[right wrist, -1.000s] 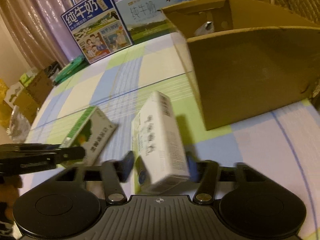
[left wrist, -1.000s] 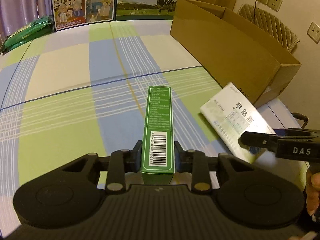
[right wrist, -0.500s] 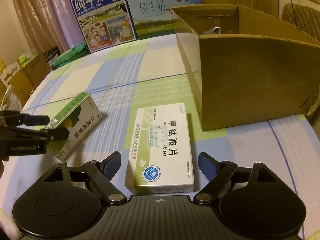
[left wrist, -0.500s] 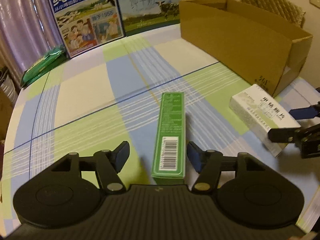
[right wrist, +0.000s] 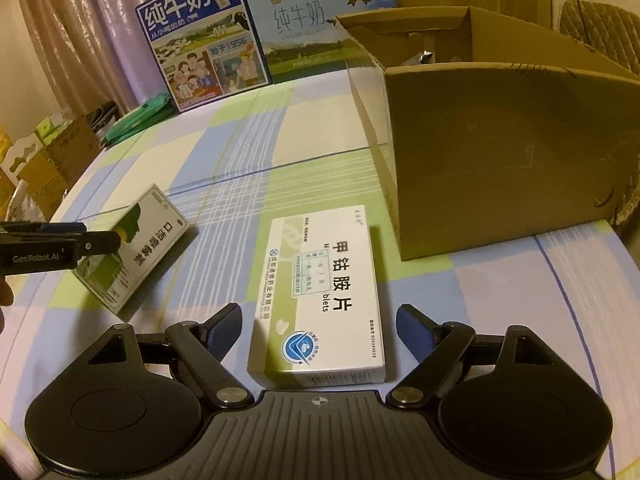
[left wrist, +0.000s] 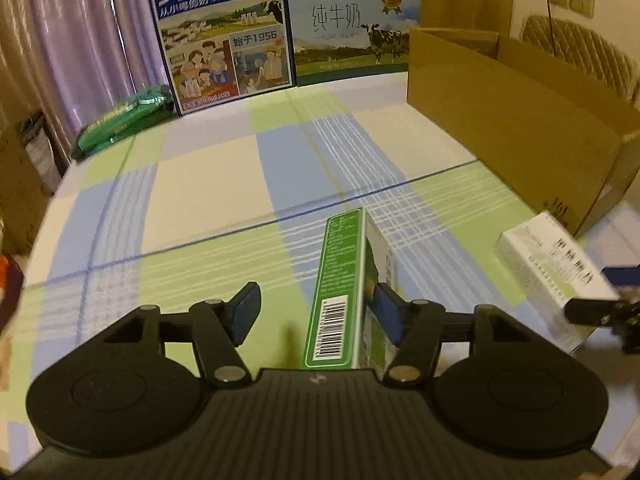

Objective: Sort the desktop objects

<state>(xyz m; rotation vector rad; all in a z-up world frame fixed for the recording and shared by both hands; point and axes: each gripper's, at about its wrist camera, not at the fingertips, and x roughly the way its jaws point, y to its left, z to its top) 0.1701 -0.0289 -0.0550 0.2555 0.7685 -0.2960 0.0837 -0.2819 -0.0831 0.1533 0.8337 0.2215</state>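
Observation:
A long green box [left wrist: 340, 280] stands on its narrow side on the checked tablecloth, between the fingers of my open left gripper [left wrist: 316, 312]. It leans against the right fingertip [left wrist: 386, 312], with a gap to the left one. In the right wrist view the green box [right wrist: 136, 252] sits at the left behind the left gripper's fingers [right wrist: 96, 242]. A white medicine box [right wrist: 324, 296] lies flat on the cloth between the wide-open fingers of my right gripper [right wrist: 320, 330], touching neither. The left wrist view shows the white box [left wrist: 552, 276] at the right edge.
An open cardboard carton [right wrist: 512, 152] stands on the right side of the table, close behind the white box. Two milk cartons [left wrist: 224, 36] stand at the far edge, with a green packet [left wrist: 124, 120] beside them. The table's right edge is close.
Both grippers have opened and let go of their boxes. The white box now lies flat on the cloth. The green box has shifted from the middle toward the left gripper's right finger.

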